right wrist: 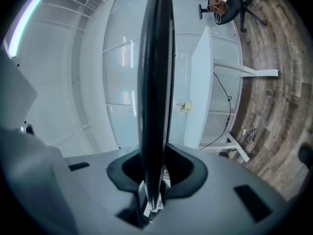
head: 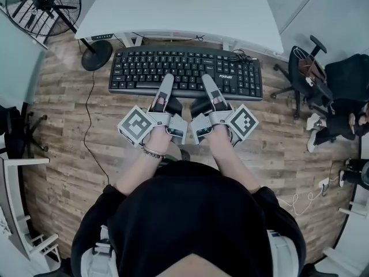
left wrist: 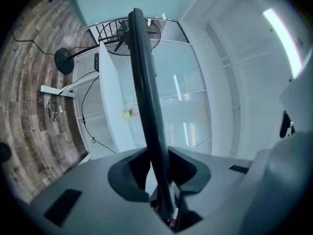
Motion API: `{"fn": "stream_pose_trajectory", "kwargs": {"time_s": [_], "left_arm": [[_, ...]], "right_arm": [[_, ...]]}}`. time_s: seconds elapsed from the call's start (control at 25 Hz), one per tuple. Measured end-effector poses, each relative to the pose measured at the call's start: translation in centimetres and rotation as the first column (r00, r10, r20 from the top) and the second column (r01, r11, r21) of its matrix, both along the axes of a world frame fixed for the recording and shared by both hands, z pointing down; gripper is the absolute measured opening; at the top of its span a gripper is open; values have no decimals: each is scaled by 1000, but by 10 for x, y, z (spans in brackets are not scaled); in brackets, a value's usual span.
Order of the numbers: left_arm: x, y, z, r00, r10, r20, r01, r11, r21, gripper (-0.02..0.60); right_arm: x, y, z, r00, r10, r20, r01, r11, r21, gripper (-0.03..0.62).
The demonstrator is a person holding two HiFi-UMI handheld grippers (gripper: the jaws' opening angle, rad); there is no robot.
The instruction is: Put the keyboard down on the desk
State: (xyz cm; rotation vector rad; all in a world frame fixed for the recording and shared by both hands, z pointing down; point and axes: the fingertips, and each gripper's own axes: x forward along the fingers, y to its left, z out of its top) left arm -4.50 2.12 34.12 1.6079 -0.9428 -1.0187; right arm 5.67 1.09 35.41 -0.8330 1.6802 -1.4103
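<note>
Keyboard (head: 184, 71): was black, keys lettered in white, a small white maker's mark near its right end
Desk (head: 173, 7): was plain white, legs white too
Floor (head: 63, 137): showed a wood-plank pattern, weathered brown and grey, the boards streaked
Left gripper (head: 168, 79): was pale grey with black inner pads; left marker cube (head: 136, 126) bore black square patterns on white
Right gripper (head: 206, 79): was the same pale grey and black; right marker cube (head: 243, 122) likewise black on white
Standing fan (head: 43, 2): was black throughout, base included
Office chair (head: 300, 68): was black
Person's top (head: 190, 218): was black, unpatterned
Floor cable (head: 89, 120): was black
Second cable (head: 300, 203): was white
</note>
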Motion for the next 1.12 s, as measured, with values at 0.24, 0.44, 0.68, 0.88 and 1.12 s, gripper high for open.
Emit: {"fn": "stream_pose_trajectory", "kwargs": {"time_s": [0.24, 0.44, 0.68, 0.88, 1.12], "left_arm": [[1, 14, 2, 1000, -6, 1, 6, 1000, 11, 103], [2, 3, -1, 1000, 8, -5, -8, 1000, 25, 101], [3, -10, 4, 999, 21, 33, -22, 999, 45, 104], [4, -35, 3, 999, 33, 12, -34, 998, 53, 104], [0, -86, 5, 999, 38, 9, -38, 999, 37, 104]], "right_arm": [[2, 14, 3, 1000, -5, 2, 5, 1000, 13, 81], [2, 4, 1, 1000, 8, 0, -8, 1000, 22, 81], [5, -7, 3, 999, 31, -6, -31, 999, 43, 81], [4, -31, 5, 999, 39, 0, -39, 998, 45, 83], [1, -82, 5, 999, 41, -4, -41, 999, 36, 81]]}}
